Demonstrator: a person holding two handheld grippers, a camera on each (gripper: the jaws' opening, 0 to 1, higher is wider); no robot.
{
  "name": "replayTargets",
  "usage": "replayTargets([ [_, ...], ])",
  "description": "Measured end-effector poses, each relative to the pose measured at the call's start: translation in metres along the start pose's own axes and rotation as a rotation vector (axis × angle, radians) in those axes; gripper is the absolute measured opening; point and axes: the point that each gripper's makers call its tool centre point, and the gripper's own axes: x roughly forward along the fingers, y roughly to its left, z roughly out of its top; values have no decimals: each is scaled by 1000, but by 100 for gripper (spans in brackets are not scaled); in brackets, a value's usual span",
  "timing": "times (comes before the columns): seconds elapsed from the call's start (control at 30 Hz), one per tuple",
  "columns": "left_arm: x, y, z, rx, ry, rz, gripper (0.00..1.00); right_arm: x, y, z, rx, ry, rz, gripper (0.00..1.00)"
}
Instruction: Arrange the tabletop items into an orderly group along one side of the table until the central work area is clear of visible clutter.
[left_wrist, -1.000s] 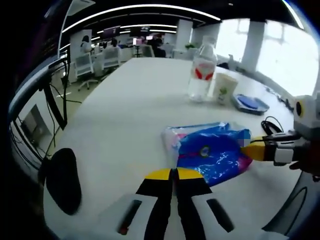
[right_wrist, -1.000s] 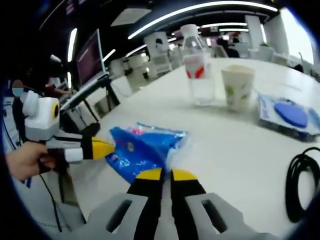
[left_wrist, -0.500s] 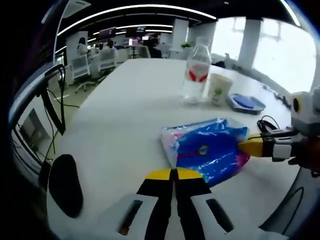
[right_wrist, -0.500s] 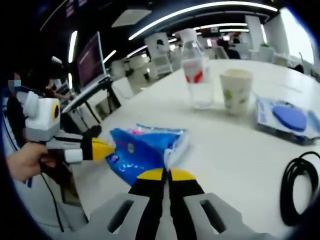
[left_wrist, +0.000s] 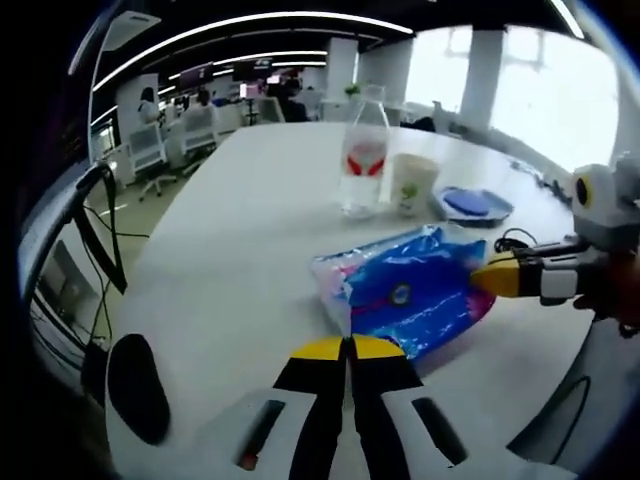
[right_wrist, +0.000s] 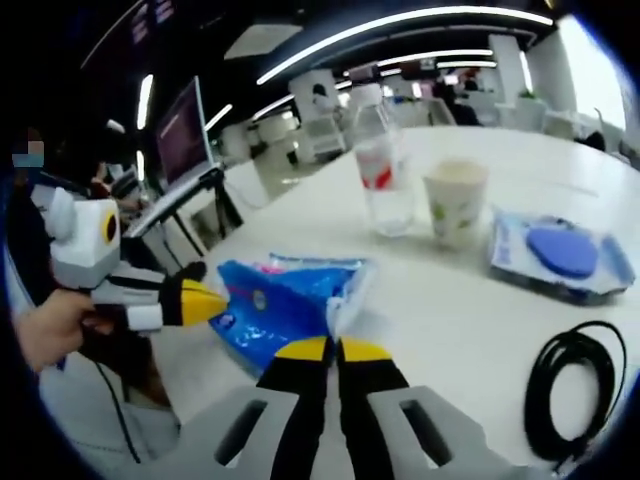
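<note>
A blue plastic pack (left_wrist: 410, 295) (right_wrist: 280, 305) hangs low over the white table (left_wrist: 240, 250), pinched at two ends. My left gripper (left_wrist: 347, 348) is shut on its clear near corner; from the right gripper view, the left gripper (right_wrist: 205, 302) comes in from the left, held by a hand. My right gripper (right_wrist: 333, 350) is shut on the opposite edge, and in the left gripper view its yellow tip (left_wrist: 498, 278) meets the pack from the right. Farther back stand a clear water bottle (left_wrist: 362, 165) (right_wrist: 378, 175) and a paper cup (left_wrist: 413, 185) (right_wrist: 455, 205).
A flat blue wipes packet (left_wrist: 472, 203) (right_wrist: 555, 255) lies beside the cup. A coiled black cable (right_wrist: 565, 385) (left_wrist: 510, 240) rests near the table's edge. A dark oval shape (left_wrist: 135, 385) sits at the near left edge. Office chairs and desks fill the background.
Both grippers have stayed shut on the pack while carrying it; the bottle, cup and cable have shifted in both views as the hands moved.
</note>
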Motion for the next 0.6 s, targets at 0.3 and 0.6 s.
replayTargets([
  [0.3,-3,-21,14,18,-5,-46,1,-21,-14,11,20,12,1,0],
  [0.6,-4,-43,21,70,23,-80,1,-43,-26,20,63,22,-7,0],
])
